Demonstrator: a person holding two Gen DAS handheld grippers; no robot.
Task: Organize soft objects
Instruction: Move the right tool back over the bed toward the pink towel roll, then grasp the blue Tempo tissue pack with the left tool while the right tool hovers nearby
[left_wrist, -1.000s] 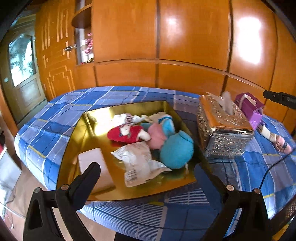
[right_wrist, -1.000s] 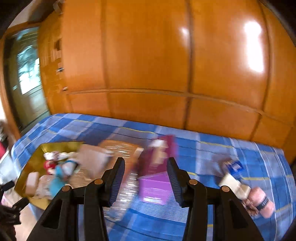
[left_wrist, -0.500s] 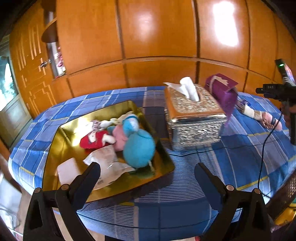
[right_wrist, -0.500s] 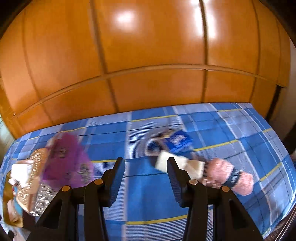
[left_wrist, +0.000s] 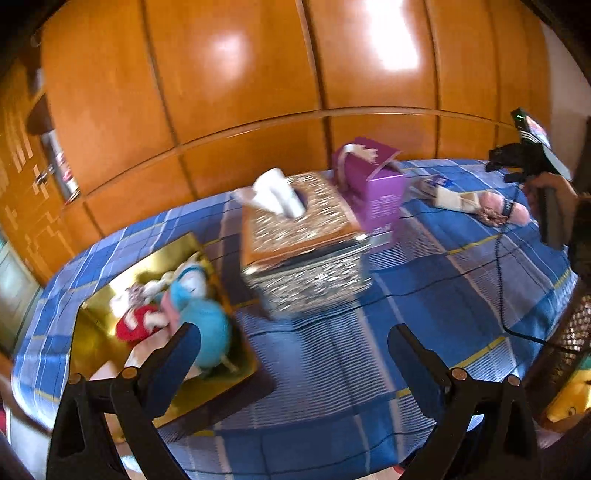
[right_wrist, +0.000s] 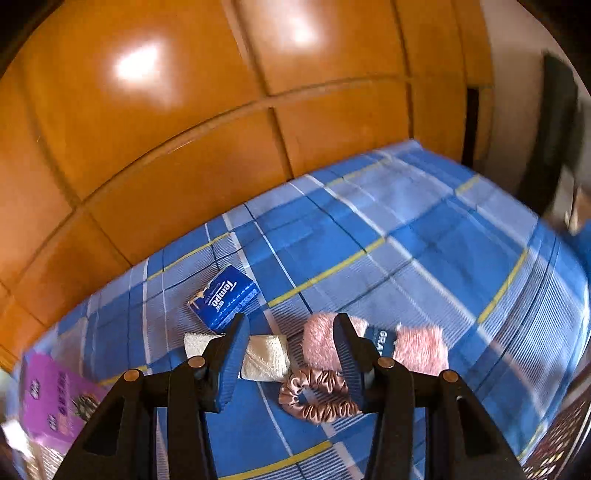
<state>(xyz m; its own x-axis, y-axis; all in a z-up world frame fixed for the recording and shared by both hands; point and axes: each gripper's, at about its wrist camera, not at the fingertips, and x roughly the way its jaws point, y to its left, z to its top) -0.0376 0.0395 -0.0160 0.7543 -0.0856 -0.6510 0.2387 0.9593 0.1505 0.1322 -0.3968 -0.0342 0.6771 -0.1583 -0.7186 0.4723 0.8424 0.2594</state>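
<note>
Nearby, fuzzy pink yarn skein (right_wrist: 417, 347), satin scrunchie (right_wrist: 317, 397)

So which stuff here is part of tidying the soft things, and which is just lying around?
Job: gold tray holding plush toys; pink yarn, scrunchie, bandage roll; both grippers open, right, left.
Lying about: tissue box, purple box, Tempo pack.

Both fisheye views are brightly lit, with white glare patches on the glossy wooden panels (left_wrist: 236, 122). Motion blur smears the tissue box (left_wrist: 303, 240) and the purple box (right_wrist: 55, 398), and straight lines bow toward the dark, vignetted corners.
</note>
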